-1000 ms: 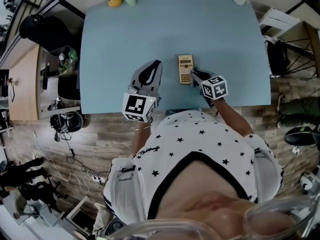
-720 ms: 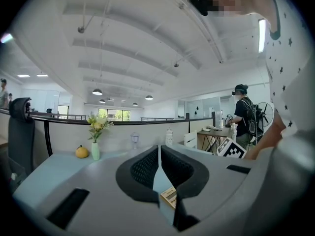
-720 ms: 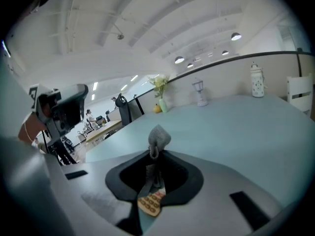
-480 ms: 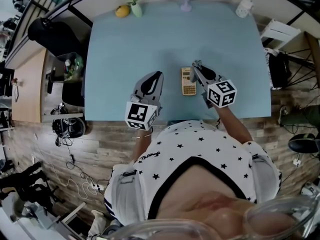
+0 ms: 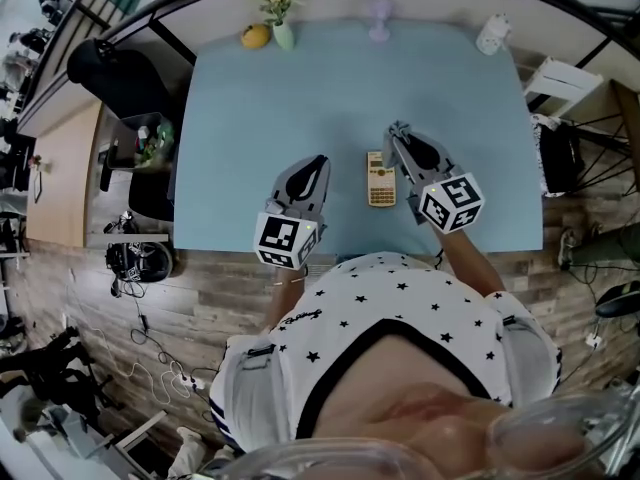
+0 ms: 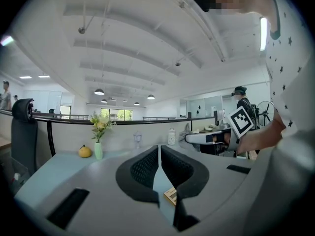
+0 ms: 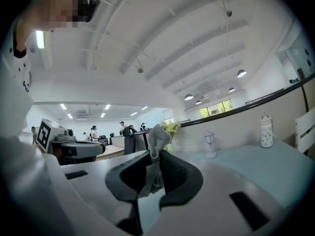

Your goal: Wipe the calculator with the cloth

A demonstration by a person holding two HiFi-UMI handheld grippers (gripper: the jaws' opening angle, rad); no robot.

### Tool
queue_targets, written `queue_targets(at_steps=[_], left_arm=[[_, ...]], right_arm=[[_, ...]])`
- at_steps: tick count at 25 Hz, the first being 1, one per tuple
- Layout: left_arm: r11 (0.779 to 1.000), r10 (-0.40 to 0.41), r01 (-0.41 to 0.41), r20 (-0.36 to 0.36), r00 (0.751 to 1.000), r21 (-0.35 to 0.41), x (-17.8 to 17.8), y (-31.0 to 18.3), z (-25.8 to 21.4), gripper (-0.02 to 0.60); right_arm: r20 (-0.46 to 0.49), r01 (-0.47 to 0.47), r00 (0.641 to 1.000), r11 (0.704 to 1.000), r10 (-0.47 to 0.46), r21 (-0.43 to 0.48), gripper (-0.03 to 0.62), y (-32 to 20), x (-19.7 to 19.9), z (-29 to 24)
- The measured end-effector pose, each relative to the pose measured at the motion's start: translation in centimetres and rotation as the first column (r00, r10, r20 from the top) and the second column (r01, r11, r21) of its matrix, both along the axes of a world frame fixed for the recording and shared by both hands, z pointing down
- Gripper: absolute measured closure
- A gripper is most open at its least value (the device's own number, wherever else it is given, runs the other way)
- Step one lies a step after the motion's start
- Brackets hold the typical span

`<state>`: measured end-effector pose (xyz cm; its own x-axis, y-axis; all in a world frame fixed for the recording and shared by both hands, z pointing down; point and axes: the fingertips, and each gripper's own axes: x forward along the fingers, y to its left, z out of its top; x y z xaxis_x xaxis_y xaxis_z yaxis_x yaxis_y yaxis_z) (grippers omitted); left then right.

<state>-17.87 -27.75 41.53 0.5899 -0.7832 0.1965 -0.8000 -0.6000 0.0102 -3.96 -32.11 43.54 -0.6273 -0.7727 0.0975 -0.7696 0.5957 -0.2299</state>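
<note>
Left tool [image 5: 312, 164]: jaws closed tip to tip, nothing between them; it sits to the left of the calculator [image 5: 381, 179].
Right tool [image 5: 402, 138]: jaws clamped on the cloth [image 7: 156, 149].
Cloth: grey, pinched upright, its top poking above the jaw tips.
Calculator: flat on the pale blue tabletop [image 5: 290, 88], between the 2 tools — just beside the right one, near the tabletop's front edge.

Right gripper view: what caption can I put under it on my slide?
The right gripper pinches a grey cloth in its tongs above the light-blue table.
</note>
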Motion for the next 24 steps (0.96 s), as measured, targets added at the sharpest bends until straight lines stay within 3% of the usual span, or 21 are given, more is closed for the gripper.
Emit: queue_targets(at_steps=[24], left_arm=[[1.000,-0.008,0.008,0.013,1.000,-0.007,0.10,-0.13,0.13,0.541]], right_arm=[[0.034,0.029,0.999,0.999,-0.030,0.020,0.549,0.07,-0.57,-0.94]])
